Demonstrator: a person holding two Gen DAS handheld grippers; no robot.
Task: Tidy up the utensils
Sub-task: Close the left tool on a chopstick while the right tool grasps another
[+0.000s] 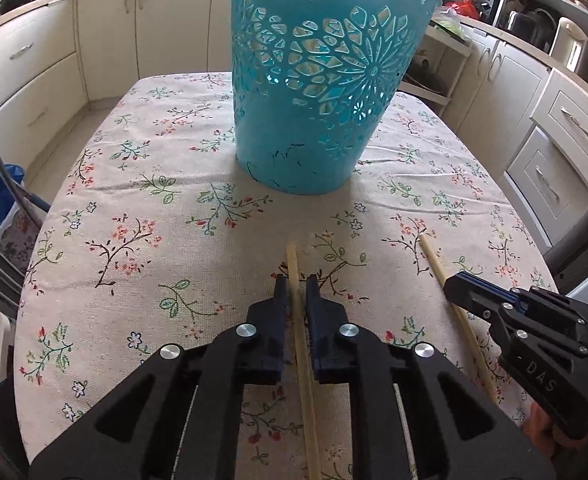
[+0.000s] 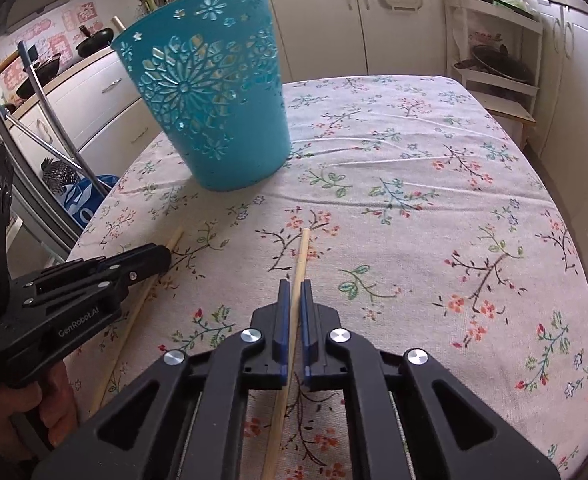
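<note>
Each gripper had a chopstick between its jaws. In the left wrist view the left gripper [image 1: 295, 280] was clenched on a pale wooden chopstick [image 1: 299, 340] that ran up the lower middle of the frame, its tip poking out just beyond the jaws. In the right wrist view the right gripper [image 2: 295, 285] was likewise clamped on a second chopstick [image 2: 299, 264], whose tip reached toward the middle of the frame. Both sticks lay low over the floral tablecloth [image 2: 434, 200] on the table; whether they were touching it could not be told. The teal cut-out bin [image 1: 314, 92] stood upright at the top centre of the left view, well apart from both tips. To do this step well, I judged each stick should be raised cleanly, tilted tip-down, and carried over the bin's rim before release. Since the grips sat near the front ends, the long tails could swing, so slow, steady lifting would help.
</note>
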